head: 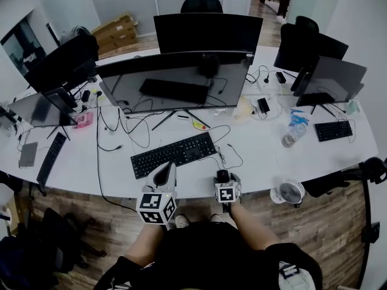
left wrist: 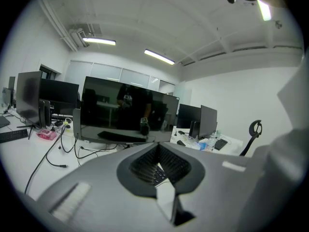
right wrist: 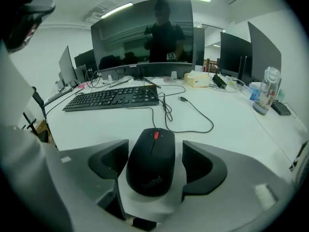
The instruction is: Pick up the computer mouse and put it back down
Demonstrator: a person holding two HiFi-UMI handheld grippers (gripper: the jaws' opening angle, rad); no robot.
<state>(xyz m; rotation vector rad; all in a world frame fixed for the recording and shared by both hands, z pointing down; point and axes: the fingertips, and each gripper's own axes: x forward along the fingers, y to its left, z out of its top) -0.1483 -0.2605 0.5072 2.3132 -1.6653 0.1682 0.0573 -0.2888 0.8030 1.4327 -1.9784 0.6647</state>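
Right gripper [right wrist: 154, 150] low in its own view, jaws spread, one either side of the computer mouse [right wrist: 150, 163]. They straddle it and are not pinching: the left pad sits just beside the shell, with a sliver of white desk [right wrist: 231, 124] showing on the right. The mouse lies flat, lower centre of the frame, red wheel pointing up toward the monitor.

The uneven gap is the first risk. If the jaws close as they stand, I'd expect the nearer pad to land first and nudge the mouse sideways before the other arrives. The shell is smooth and rounded too, so a high pinch could squeeze it out downward.

Out from the nose runs the cable [right wrist: 193, 112], looping up through the middle of the frame toward the keyboard [right wrist: 113, 98] at upper left. A tall lift could pull that loop taut and drag.

In the head view, the mouse is close to the desk's near edge, so a slip might send it off.

The left gripper [left wrist: 157, 146] is held up off the desk, jaw tips pressed together with nothing between them.
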